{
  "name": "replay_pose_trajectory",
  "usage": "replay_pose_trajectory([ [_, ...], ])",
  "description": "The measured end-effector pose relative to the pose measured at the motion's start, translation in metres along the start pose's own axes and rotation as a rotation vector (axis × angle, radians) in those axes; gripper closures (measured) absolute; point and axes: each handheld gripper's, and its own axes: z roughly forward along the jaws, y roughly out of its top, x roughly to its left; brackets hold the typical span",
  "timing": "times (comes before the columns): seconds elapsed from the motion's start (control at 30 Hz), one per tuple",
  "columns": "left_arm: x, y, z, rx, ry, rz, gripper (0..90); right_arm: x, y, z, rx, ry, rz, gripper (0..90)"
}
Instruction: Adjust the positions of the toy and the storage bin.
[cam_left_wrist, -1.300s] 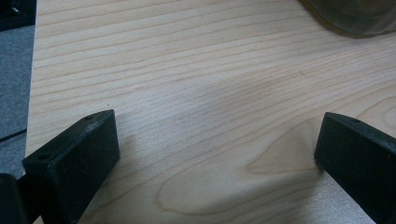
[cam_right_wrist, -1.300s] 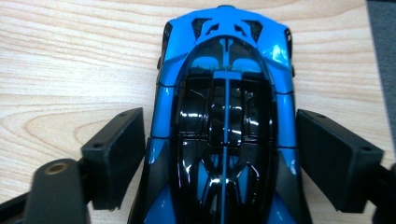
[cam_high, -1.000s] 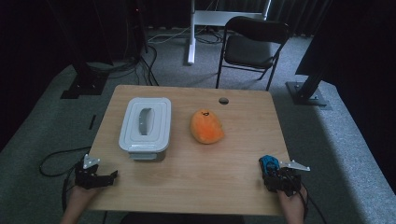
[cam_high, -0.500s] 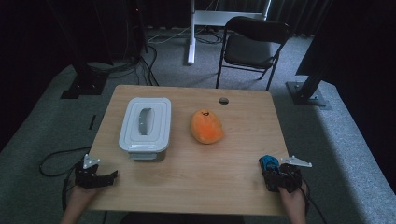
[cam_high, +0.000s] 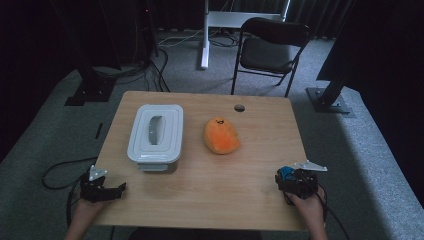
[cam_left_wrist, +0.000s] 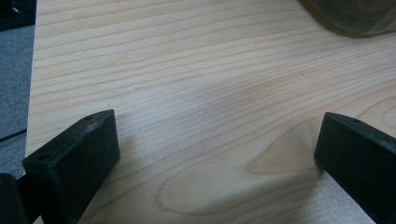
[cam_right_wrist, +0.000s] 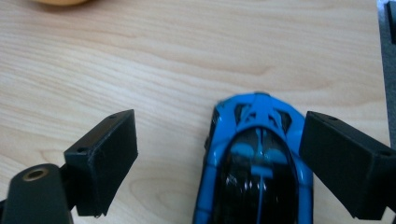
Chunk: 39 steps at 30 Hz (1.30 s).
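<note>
Right gripper (cam_right_wrist: 219, 158) spread wide, the blue toy car (cam_right_wrist: 256, 163) sitting between its jaws at the counter's (cam_high: 210, 185) near right corner, hugging one jaw. Risk: closing off-centre could shove the car off the edge. Left gripper (cam_left_wrist: 217, 154) released too, over bare wood. Farther out, the orange plush toy (cam_high: 221, 135) and the lidded white container (cam_high: 156, 132), well clear.
</note>
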Motion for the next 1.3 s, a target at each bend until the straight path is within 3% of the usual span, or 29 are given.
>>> replay_pose_trajectory([
  [0.3,0.000,0.000,0.000,0.000,0.000,0.001,0.4,0.005,0.018,0.007,-0.021,0.044,-0.024,11.1],
  [0.7,0.000,0.000,0.000,0.000,0.000,0.000,0.4,0.022,0.041,0.018,-0.034,0.126,-0.053,11.1],
  [1.3,0.000,0.000,0.000,0.000,0.000,0.000,0.4,0.052,0.086,0.029,-0.072,0.170,-0.106,11.2],
])
